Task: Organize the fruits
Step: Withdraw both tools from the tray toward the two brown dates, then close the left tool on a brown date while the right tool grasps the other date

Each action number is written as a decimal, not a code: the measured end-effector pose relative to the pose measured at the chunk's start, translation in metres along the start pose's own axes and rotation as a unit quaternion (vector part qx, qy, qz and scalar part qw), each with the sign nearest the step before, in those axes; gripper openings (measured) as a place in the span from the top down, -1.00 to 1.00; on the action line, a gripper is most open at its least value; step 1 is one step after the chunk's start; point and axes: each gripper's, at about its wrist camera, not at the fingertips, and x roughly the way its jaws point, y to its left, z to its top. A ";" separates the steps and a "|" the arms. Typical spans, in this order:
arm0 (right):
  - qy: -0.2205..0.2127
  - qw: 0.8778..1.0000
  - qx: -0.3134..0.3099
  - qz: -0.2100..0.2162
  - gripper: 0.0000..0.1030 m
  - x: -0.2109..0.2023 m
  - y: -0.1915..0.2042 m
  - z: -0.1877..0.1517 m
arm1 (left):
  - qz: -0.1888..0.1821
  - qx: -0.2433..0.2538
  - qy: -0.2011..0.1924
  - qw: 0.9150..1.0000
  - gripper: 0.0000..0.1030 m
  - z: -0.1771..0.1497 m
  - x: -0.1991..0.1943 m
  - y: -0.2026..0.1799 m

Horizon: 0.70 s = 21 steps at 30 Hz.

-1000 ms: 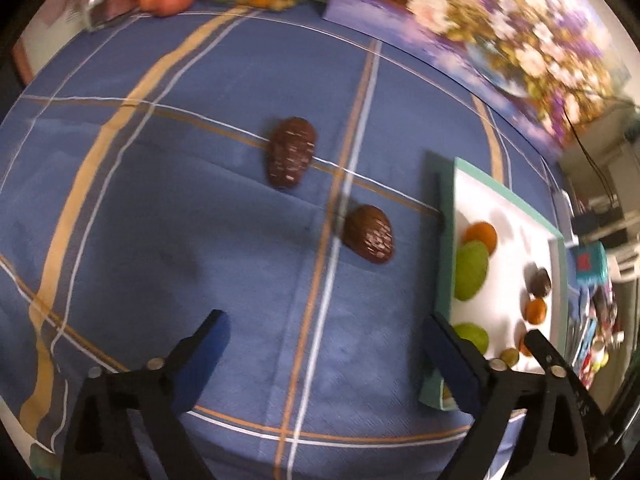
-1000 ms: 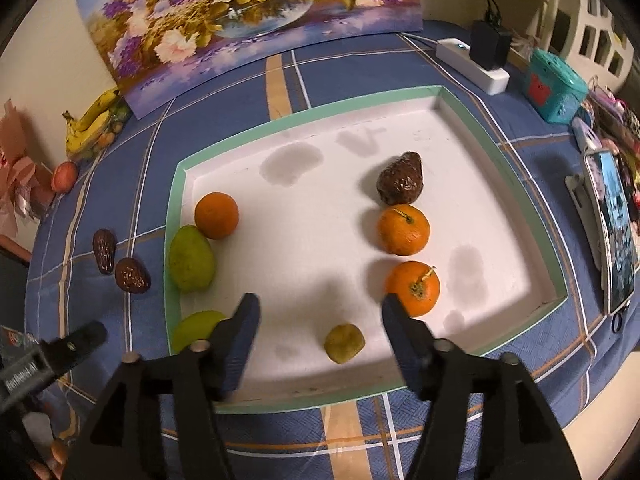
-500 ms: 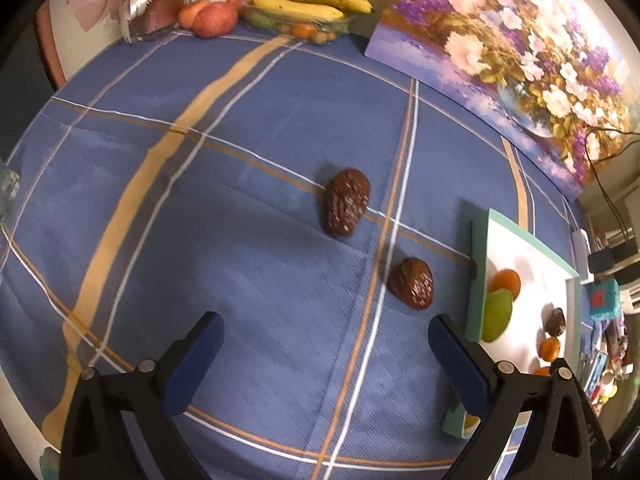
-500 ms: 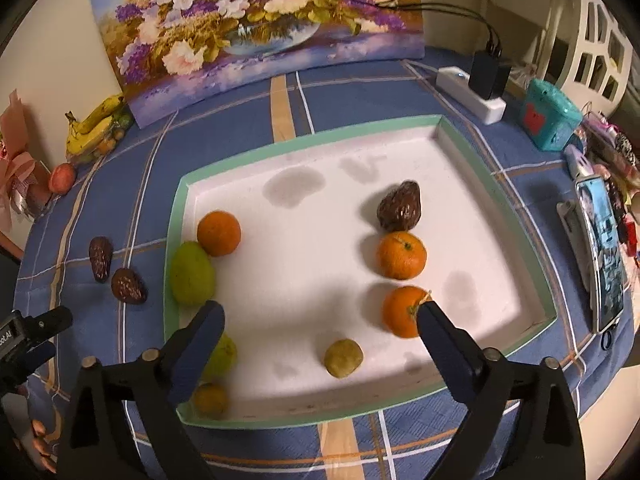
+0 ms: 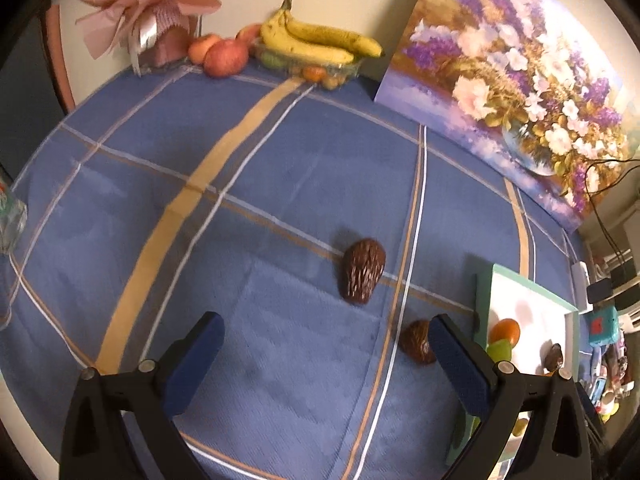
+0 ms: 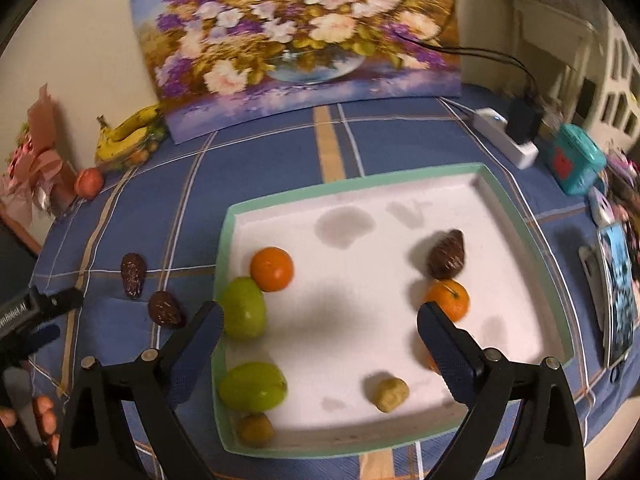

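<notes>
Your left hand-held gripper point(image 5: 324, 334) and right hand-held gripper point(image 6: 320, 320) both gape wide and hold nothing; two brown fruits point(image 5: 362, 270) lie on the surface point(image 5: 248, 264) beside the tray point(image 6: 360, 184), which holds two oranges point(image 6: 272, 269), two green fruits point(image 6: 243, 307), one brown fruit point(image 6: 447, 256).

I note a blue plaid cloth point(image 5: 280, 184) covering the surface across both views. Upper right of the left wrist view: a flower painting point(image 5: 516, 76) propped against the wall. Upper left: a pink wrapped bouquet point(image 5: 148, 12). In the right wrist view, right side: a white power strip point(image 6: 505, 142) with a black adapter point(image 6: 523, 124) plugged in, a teal box point(image 6: 575, 164) just beside it, and a phone point(image 6: 619, 296) at the right edge.
</notes>
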 end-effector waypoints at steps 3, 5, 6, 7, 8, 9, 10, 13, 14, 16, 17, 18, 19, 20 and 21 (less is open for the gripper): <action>-0.001 1.000 -0.009 0.007 -0.89 0.004 0.010 0.004 | 0.001 0.013 -0.010 1.000 -1.00 0.006 -0.003 -0.002; 0.000 1.000 -0.015 0.013 -0.89 0.007 0.016 0.007 | -0.001 0.019 -0.018 1.000 -1.00 0.010 -0.005 -0.004; 0.002 1.000 -0.018 0.015 -0.89 0.009 0.020 0.008 | -0.002 0.022 -0.020 1.000 -1.00 0.013 -0.005 -0.004; 0.004 1.000 -0.022 0.016 -0.89 0.011 0.024 0.010 | -0.002 0.024 -0.021 0.999 -1.00 0.014 -0.005 -0.005; 0.005 1.000 -0.025 0.017 -0.89 0.012 0.026 0.011 | -0.002 0.028 -0.023 0.999 -1.00 0.017 -0.005 -0.006; 0.005 0.999 -0.029 0.018 -0.89 0.014 0.029 0.013 | -0.004 0.029 -0.023 0.999 -1.00 0.019 -0.005 -0.007; 0.005 0.999 -0.031 0.019 -0.89 0.016 0.032 0.014 | -0.006 0.030 -0.023 0.999 -1.00 0.020 -0.004 -0.008; 0.007 0.999 -0.035 0.021 -0.89 0.021 0.039 0.018 | -0.015 0.030 -0.020 0.999 -1.00 0.027 -0.003 -0.008; 0.008 0.999 -0.036 0.022 -0.89 0.023 0.041 0.020 | -0.016 0.029 -0.020 0.999 -1.00 0.029 -0.003 -0.009; 0.009 0.999 -0.039 0.024 -0.89 0.027 0.045 0.022 | -0.022 0.027 -0.017 0.999 -1.00 0.033 -0.001 -0.008; 0.010 0.999 -0.040 0.025 -0.89 0.029 0.047 0.024 | -0.023 0.026 -0.016 0.999 -1.00 0.035 -0.001 -0.008; 0.010 0.999 -0.040 0.025 -0.89 0.030 0.049 0.025 | -0.024 0.025 -0.014 0.999 -1.00 0.036 0.000 -0.007; 0.010 0.999 -0.041 0.027 -0.89 0.031 0.051 0.027 | -0.023 0.024 -0.012 0.999 -1.00 0.038 0.002 -0.006; 0.010 0.999 -0.041 0.029 -0.89 0.032 0.053 0.028 | -0.022 0.024 -0.010 0.999 -1.00 0.040 0.003 -0.006; 0.010 0.999 -0.042 0.031 -0.89 0.033 0.054 0.029 | -0.020 0.026 -0.008 0.999 -1.00 0.042 0.004 -0.005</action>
